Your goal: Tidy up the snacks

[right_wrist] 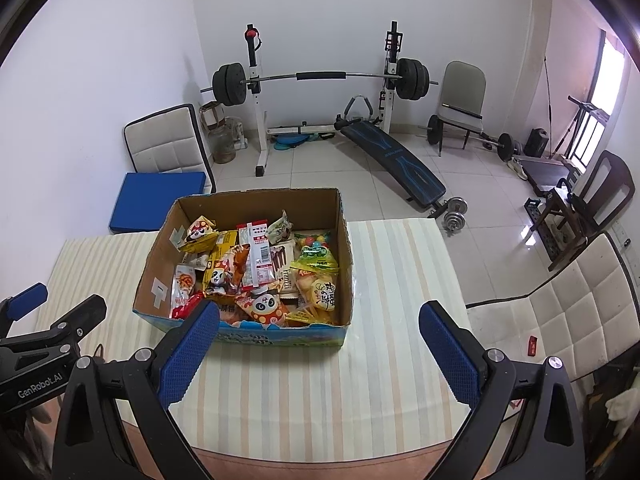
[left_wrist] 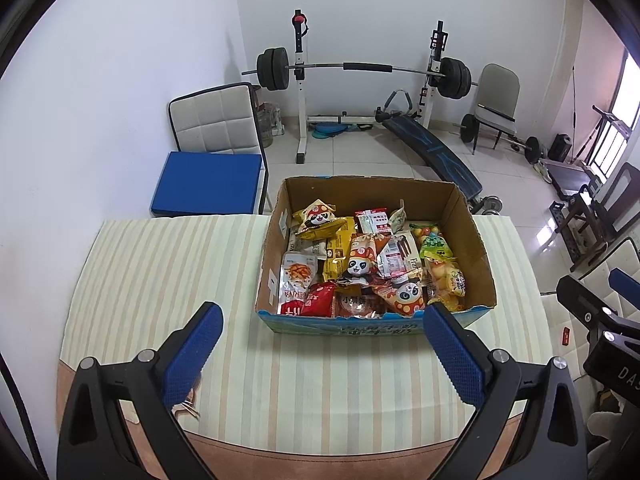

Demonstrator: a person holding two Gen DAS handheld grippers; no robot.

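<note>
Hovering left gripper, right gripper, fingers spread, before snack-filled box

"GenRobot.AI" stands in white on the black body of the left gripper, left of the cardboard box, and "DAS", cut off, on the right gripper body.

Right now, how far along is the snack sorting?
Done: nothing visibly sorted; every snack packet sits mixed in the cardboard box. In hand: nothing; the left gripper and right gripper are both open, hovering over the striped tablecloth short of the box. Left: apparently the whole sort.
</note>
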